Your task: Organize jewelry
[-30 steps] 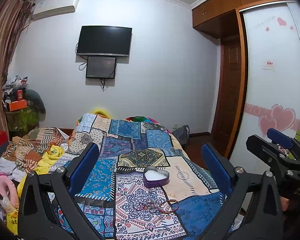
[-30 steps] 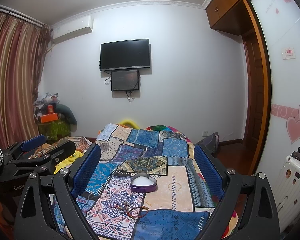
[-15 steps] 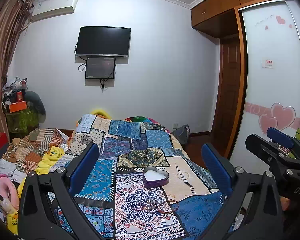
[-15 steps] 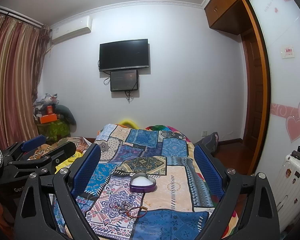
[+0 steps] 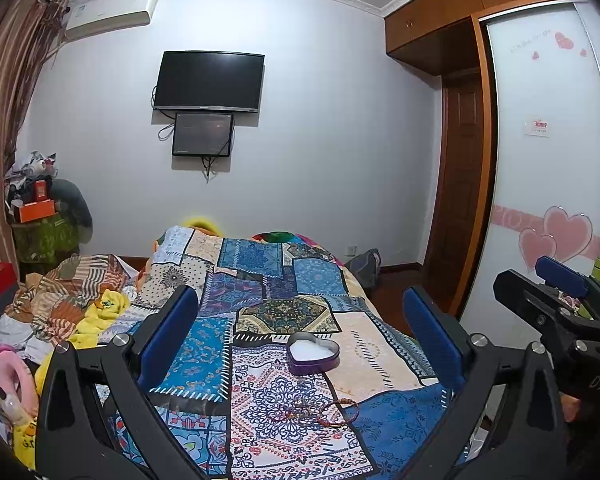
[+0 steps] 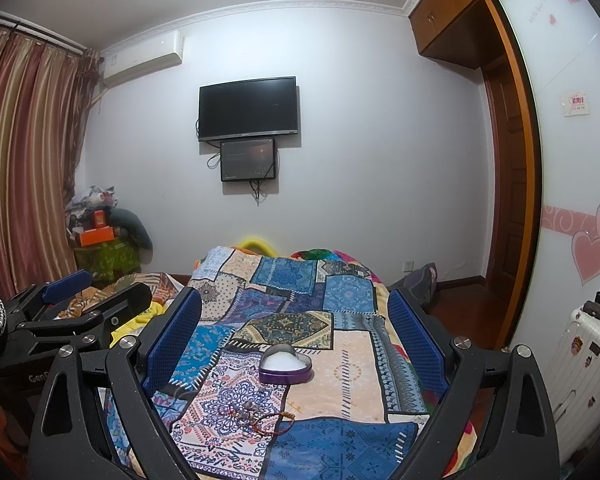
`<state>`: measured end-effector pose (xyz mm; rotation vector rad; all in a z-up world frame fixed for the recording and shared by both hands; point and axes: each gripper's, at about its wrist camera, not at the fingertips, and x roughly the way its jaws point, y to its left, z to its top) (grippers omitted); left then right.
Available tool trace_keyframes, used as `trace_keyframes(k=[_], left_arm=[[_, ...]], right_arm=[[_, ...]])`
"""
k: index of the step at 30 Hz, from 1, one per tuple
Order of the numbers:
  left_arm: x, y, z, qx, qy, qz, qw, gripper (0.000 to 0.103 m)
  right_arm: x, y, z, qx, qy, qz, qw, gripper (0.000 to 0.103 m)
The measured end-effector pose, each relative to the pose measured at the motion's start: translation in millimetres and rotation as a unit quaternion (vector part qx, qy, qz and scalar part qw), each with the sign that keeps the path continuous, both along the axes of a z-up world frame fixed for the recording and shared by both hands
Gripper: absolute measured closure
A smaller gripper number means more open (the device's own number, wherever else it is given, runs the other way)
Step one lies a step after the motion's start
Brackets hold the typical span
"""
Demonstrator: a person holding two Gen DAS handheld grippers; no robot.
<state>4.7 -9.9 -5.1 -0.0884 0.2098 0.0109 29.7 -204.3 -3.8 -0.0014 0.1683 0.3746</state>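
**Two claws wide, jewelry untouched on the quilt**

Left wrist view: the left gripper (image 5: 300, 336) stands wide and empty above the patchwork quilt (image 5: 204, 360). A purple heart-shaped tin with white lining (image 5: 313, 356) sits mid-quilt; the tangle of beaded bracelets (image 5: 320, 410) lies nearer the quilt's near edge.

Right wrist view: the right gripper (image 6: 296, 332) is likewise spread, holding nothing. Bracelets (image 6: 256, 416) lie just before the tin (image 6: 285, 367). Best to descend low, pinching one strand rather than the knot.

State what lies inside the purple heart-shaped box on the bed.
The purple heart-shaped box is open, showing only a white lining; no jewelry visible inside. Its near wall hides part of the floor.
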Motion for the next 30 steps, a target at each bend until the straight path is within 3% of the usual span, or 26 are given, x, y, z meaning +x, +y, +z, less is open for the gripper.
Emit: trace_keyframes(k=[20,27,30], left_arm=[[16,8,-10,-0.005,0.019,0.002,0.9998,0.0],[50,23,-33,-0.009,0.068,0.015,0.9975,0.0],[69,32,-50,-0.012,0.102,0.023,0.9944,0.0]], right_arm=[[9,3,-7,-0.003,0.02,-0.002,1.0,0.01],[29,8,-21,-0.021,0.046,-0.015,0.999,0.01],[46,8,-37,-0.034,0.077,-0.026,0.996,0.01]])
